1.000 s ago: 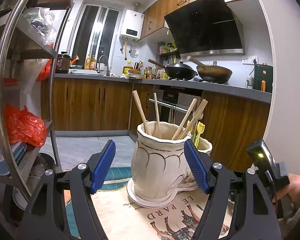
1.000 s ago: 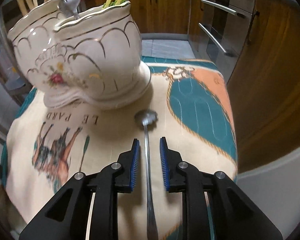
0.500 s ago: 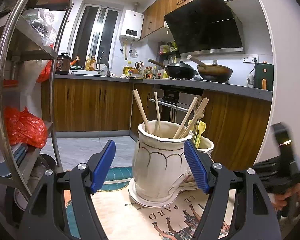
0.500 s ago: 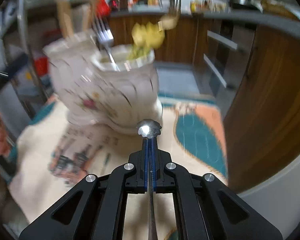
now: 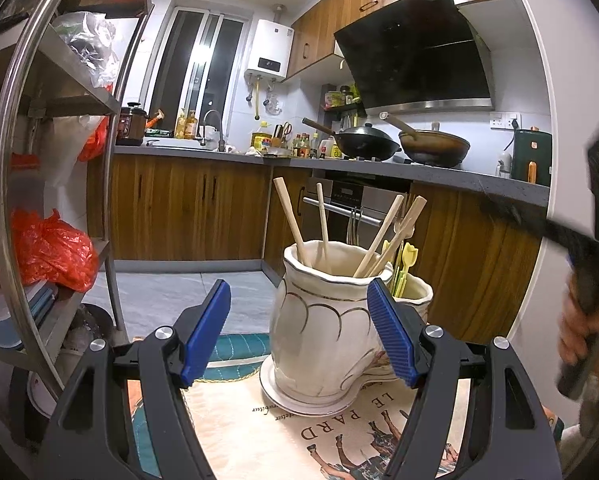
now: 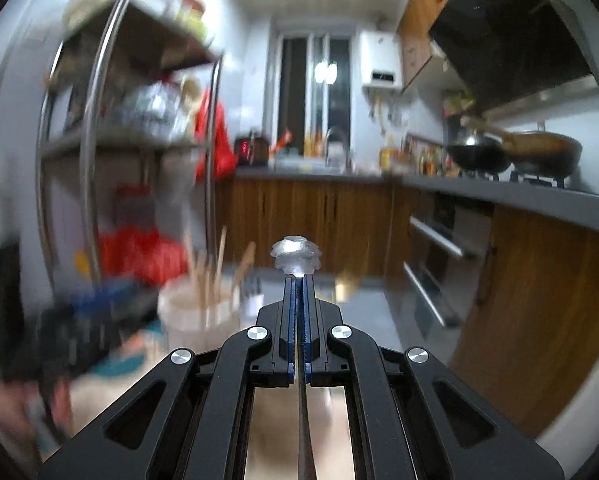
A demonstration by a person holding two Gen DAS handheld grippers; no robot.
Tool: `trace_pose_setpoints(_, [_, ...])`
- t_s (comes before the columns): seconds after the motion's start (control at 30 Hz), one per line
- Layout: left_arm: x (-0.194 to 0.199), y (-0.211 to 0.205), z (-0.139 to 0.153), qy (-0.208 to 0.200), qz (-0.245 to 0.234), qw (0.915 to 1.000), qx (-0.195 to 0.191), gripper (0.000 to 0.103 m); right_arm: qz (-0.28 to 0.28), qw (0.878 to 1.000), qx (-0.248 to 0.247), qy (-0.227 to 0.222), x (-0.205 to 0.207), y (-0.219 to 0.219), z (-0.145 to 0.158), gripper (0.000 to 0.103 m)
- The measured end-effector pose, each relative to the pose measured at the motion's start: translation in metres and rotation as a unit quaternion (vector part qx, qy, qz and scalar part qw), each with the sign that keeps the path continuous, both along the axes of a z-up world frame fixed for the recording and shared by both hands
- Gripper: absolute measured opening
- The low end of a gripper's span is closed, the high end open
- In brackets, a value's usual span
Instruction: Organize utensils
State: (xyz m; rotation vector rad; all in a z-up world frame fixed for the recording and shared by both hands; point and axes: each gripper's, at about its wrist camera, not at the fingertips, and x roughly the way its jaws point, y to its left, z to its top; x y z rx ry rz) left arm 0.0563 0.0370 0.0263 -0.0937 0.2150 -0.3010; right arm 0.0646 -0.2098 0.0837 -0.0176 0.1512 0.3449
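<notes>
Utensil (image 6: 296,255) — a metal handle with scalloped end — is pinched lengthwise by the right tongs (image 6: 298,280) for carrying; left tongs (image 5: 299,330), spread, flank the ceramic holder (image 5: 323,336).

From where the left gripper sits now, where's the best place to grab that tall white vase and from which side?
Take the vase around its wide belly, coming in level from the front, as the open left gripper already faces it. The wooden sticks poking out of its mouth probably rule out a grab from above, and the body stands upright.
</notes>
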Motion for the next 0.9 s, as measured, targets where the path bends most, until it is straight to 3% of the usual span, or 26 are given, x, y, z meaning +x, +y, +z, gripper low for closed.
trace_pose_setpoints(0.13, [0.001,-0.001,-0.001,0.003,-0.005,1.0000,-0.001,0.070,0.004,0.996,0.086,-0.011,0.042,0.000,0.019,0.004])
trace_pose_setpoints(0.23, [0.002,-0.002,-0.003,0.004,-0.007,1.0000,0.002,0.070,-0.006,0.994,0.104,-0.020,0.064,0.010,0.020,0.004])
trace_pose_setpoints(0.33, [0.004,-0.001,-0.003,0.008,-0.011,0.9999,-0.004,0.070,-0.035,0.994,0.093,-0.032,0.080,0.020,0.015,0.004])
trace_pose_setpoints(0.47, [0.006,-0.001,-0.005,0.011,-0.016,0.9998,-0.003,0.070,-0.031,0.997,0.076,-0.008,0.093,0.031,-0.005,0.004])
trace_pose_setpoints(0.9, [0.002,-0.009,-0.007,0.007,-0.011,0.9998,0.017,0.070,-0.007,0.998,0.030,0.049,0.066,0.025,-0.042,0.005])
